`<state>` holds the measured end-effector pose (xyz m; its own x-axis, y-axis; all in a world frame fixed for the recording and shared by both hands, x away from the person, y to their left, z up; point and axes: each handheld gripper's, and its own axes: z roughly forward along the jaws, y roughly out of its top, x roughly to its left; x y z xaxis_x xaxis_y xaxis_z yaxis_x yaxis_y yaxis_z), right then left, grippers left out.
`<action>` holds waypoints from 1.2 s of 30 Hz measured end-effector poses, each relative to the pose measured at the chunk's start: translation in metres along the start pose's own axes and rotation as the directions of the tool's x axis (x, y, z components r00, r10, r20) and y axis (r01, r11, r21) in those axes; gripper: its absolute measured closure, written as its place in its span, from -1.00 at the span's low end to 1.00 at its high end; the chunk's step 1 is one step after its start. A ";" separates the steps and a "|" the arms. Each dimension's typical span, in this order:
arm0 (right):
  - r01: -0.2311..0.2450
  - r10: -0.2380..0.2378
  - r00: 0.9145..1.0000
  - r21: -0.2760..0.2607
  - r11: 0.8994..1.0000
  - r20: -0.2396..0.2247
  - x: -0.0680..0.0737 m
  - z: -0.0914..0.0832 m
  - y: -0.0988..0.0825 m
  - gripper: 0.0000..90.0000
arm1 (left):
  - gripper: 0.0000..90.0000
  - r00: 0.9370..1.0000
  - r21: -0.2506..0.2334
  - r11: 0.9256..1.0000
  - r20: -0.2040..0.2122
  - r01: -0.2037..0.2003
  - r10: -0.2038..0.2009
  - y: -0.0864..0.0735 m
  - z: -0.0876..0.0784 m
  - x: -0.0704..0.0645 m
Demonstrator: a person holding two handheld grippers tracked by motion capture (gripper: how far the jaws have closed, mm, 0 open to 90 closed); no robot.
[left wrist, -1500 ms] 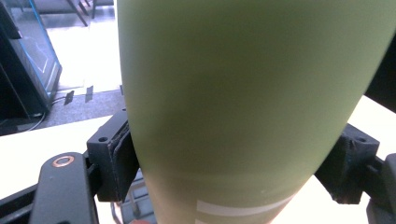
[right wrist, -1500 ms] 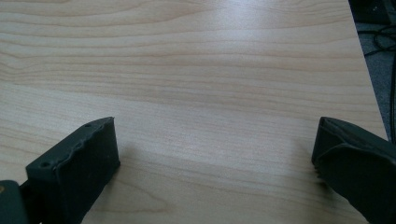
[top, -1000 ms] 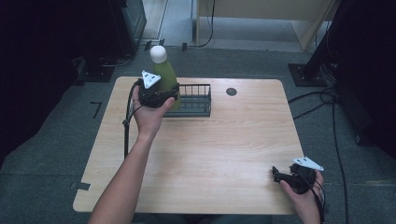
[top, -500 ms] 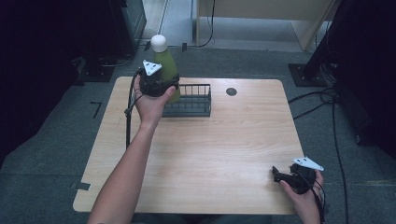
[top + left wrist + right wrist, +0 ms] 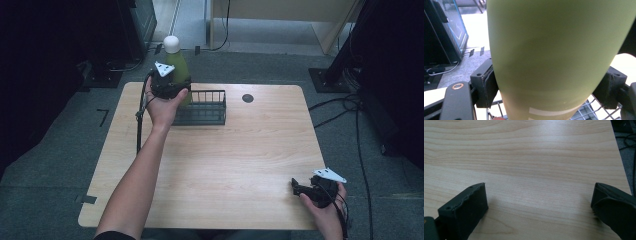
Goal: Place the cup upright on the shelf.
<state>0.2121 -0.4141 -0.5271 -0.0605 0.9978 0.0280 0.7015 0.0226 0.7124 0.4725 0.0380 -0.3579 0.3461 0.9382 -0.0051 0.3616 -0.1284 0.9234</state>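
Note:
A green bottle [image 5: 176, 64] with a white cap is held upright above the left end of a black wire basket [image 5: 201, 107] at the back of the wooden table [image 5: 225, 160]. My left gripper [image 5: 169, 85] is shut on the bottle's body; in the left gripper view both pads [image 5: 486, 85] press the green bottle [image 5: 554, 57] from either side, with basket wire [image 5: 584, 112] below. My right gripper [image 5: 296, 186] rests low at the table's front right corner. Its jaws stand wide apart over bare wood, and its fingertips [image 5: 471, 202] hold nothing.
A round dark hole [image 5: 248, 98] sits in the tabletop right of the basket. Black equipment [image 5: 135, 25] and cables [image 5: 360, 110] lie on the grey floor around the table. The table's right edge [image 5: 621, 170] runs close to my right gripper.
My left gripper has lifted the green bottle a little higher and farther back over the basket's left end. The right gripper has stayed still.

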 end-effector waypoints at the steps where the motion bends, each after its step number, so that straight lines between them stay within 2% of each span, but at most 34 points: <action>1: 0.000 0.000 1.000 0.000 1.000 0.000 0.000 0.000 0.000 -1.00 | -0.54 1.000 0.003 1.000 -0.001 -0.003 0.003 -0.001 0.002 -0.001; 6: 0.000 0.000 1.000 0.000 1.000 0.000 0.000 0.000 0.000 -1.00 | -0.54 1.000 0.006 1.000 0.014 0.006 -0.006 -0.006 0.008 -0.001; 14: 0.000 0.000 1.000 0.000 1.000 0.000 0.000 0.000 0.000 -1.00 | -0.54 1.000 0.047 0.999 0.006 -0.013 0.013 -0.021 0.017 -0.003; 19: -0.001 0.001 1.000 0.000 1.000 0.000 0.000 0.000 0.000 -1.00 | -0.54 1.000 0.055 0.998 0.011 0.006 -0.006 -0.027 0.020 0.001; 24: 0.000 0.000 1.000 0.000 1.000 0.000 0.000 0.000 0.000 -1.00 | -0.54 1.000 0.070 0.997 0.012 -0.012 0.011 -0.033 0.023 0.002; 30: 0.000 0.000 1.000 0.000 1.000 0.000 0.000 0.000 0.000 -1.00 | -0.54 0.999 0.048 0.998 0.020 -0.027 0.026 -0.036 0.022 0.002; 36: 0.000 0.000 1.000 0.000 1.000 0.000 0.000 0.000 0.000 -1.00 | -0.55 1.000 0.045 0.999 0.021 0.004 -0.005 -0.038 0.022 0.005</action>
<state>0.2121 -0.4141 -0.5271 -0.0605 0.9978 0.0277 0.7016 0.0228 0.7122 0.4800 0.0404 -0.4012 0.3627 0.9317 -0.0179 0.4019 -0.1390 0.9051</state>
